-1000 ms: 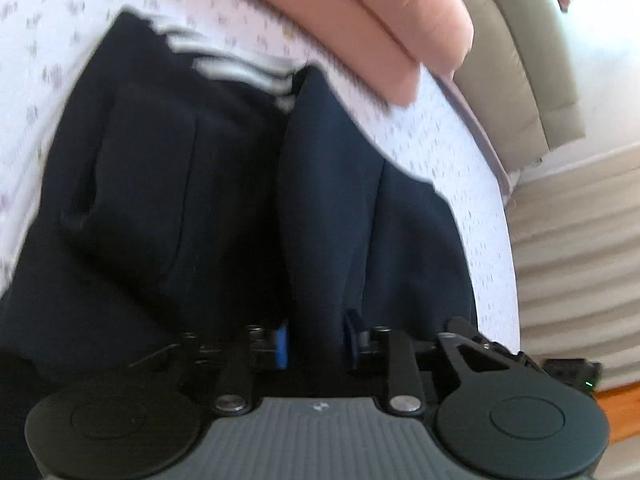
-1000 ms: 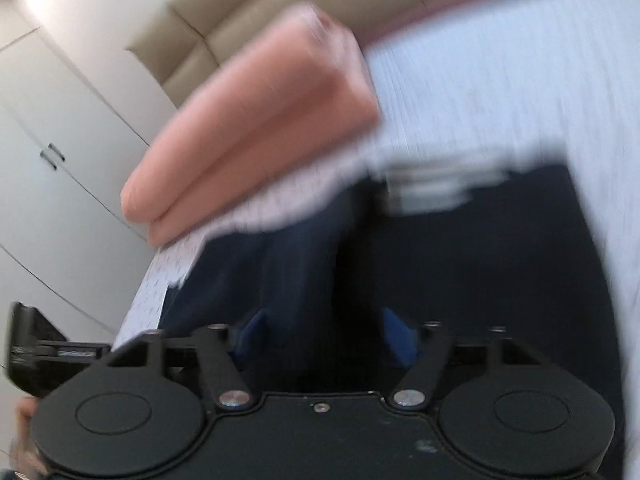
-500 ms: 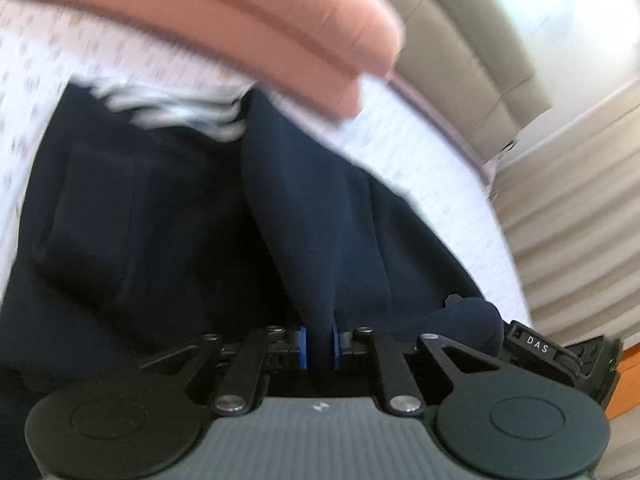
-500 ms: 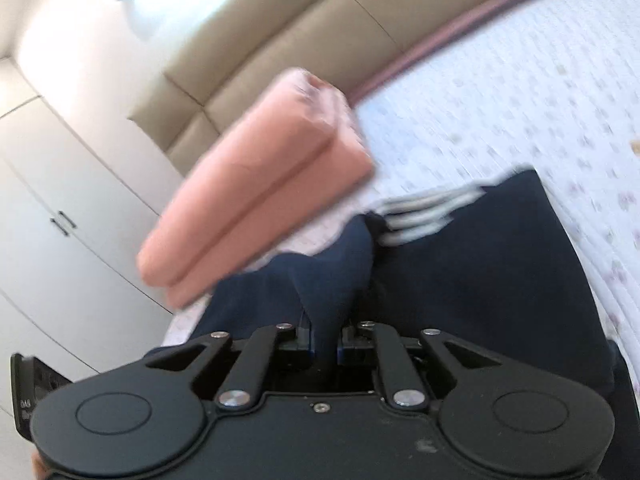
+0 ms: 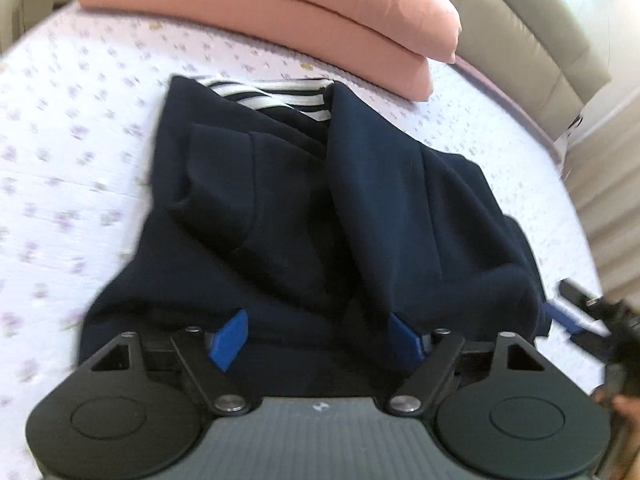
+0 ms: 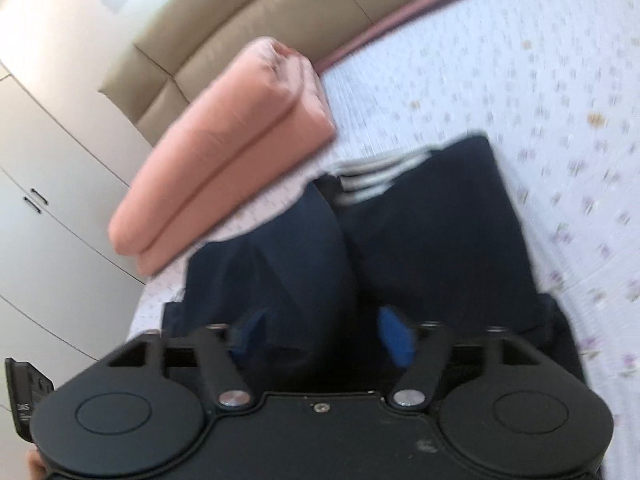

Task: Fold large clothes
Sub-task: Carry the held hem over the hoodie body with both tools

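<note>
A navy garment (image 5: 304,208) with a white striped collar lies on the bed, both side parts folded in toward its middle. It also shows in the right wrist view (image 6: 400,248). My left gripper (image 5: 318,340) is open, its blue pads spread over the garment's near edge, holding nothing. My right gripper (image 6: 326,332) is open too, its pads spread over the near edge of the folded right part. The right gripper's blue pad (image 5: 564,318) shows at the far right of the left wrist view.
A folded pink blanket (image 5: 280,12) lies on the bed behind the garment, also in the right wrist view (image 6: 224,164). The floral bedsheet (image 5: 72,152) surrounds the garment. A beige headboard (image 6: 248,36) and white wardrobe doors (image 6: 44,184) stand beyond.
Both grippers were shut on the fold of navy cloth half a second ago and have opened, letting it drop onto the garment. The fold now lies flatter.
</note>
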Tool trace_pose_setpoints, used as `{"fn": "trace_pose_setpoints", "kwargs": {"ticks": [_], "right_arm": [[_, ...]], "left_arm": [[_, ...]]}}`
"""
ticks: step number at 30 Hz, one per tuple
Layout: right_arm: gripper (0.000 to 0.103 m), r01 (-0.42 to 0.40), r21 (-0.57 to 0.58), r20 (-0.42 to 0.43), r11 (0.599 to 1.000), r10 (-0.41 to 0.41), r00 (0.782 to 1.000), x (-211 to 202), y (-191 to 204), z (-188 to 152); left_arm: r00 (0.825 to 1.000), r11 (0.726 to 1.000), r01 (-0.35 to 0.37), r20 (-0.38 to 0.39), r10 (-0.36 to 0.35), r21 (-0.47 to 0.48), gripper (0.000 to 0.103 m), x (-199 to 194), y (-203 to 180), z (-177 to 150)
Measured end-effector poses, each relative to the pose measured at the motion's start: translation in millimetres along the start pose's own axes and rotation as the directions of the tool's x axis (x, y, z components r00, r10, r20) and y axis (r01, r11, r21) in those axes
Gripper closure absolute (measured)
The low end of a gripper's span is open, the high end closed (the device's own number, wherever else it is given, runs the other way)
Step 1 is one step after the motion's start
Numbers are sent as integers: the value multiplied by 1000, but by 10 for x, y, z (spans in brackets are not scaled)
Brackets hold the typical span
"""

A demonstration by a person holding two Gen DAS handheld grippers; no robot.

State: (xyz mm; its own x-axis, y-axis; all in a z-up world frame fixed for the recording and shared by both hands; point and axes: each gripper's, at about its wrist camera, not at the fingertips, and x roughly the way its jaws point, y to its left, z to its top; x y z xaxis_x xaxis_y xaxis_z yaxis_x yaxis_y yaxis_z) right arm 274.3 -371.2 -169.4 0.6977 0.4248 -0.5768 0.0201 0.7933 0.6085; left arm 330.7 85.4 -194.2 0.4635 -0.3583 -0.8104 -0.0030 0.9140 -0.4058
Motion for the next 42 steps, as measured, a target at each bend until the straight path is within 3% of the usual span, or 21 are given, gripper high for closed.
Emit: {"fn": "trace_pose_setpoints", "kwargs": {"ticks": [7,10,12,19,23,27,35,37,42], "right_arm": [[16,40,-81,-31,996,-43,999,-584,176,-192],[11,45,-112,-47,993,-51,998,-896,148,-280],[10,45,-88,-87,995,-53,995,-1067,81,-326],[6,55,-13,-73,998,-56,996,-1736,-200,-747],[6,115,16,-138,993,-112,984,-1896,-375,-1020],[6,157,54,-150,986,-148,978,-1946,-444,-1240],[6,137,134,-192,981,-110,975,-2044,-646,-1633],[6,89,207,-178,974,-52,983,-2111,-779,-1732],[6,49,320,-154,946,2,988,-2224,-993,-1919]], "left_arm": [[997,997,-67,-28,66,-26,23,-634,23,-365],[998,997,-65,-22,64,-43,19,-919,130,-576],[998,996,-64,-23,63,-67,19,-1050,238,-726],[999,984,-15,-35,9,-176,19,-1439,542,-1301],[1000,975,8,-19,-12,-220,16,-1607,686,-1639],[999,965,-15,-47,3,-261,16,-1694,852,-1884],[997,946,-5,-71,-19,-324,16,-1785,1151,-2306],[997,944,29,-61,-52,-329,16,-1804,1163,-2407],[989,916,132,-17,-149,-378,16,-1818,1166,-2508]]}}
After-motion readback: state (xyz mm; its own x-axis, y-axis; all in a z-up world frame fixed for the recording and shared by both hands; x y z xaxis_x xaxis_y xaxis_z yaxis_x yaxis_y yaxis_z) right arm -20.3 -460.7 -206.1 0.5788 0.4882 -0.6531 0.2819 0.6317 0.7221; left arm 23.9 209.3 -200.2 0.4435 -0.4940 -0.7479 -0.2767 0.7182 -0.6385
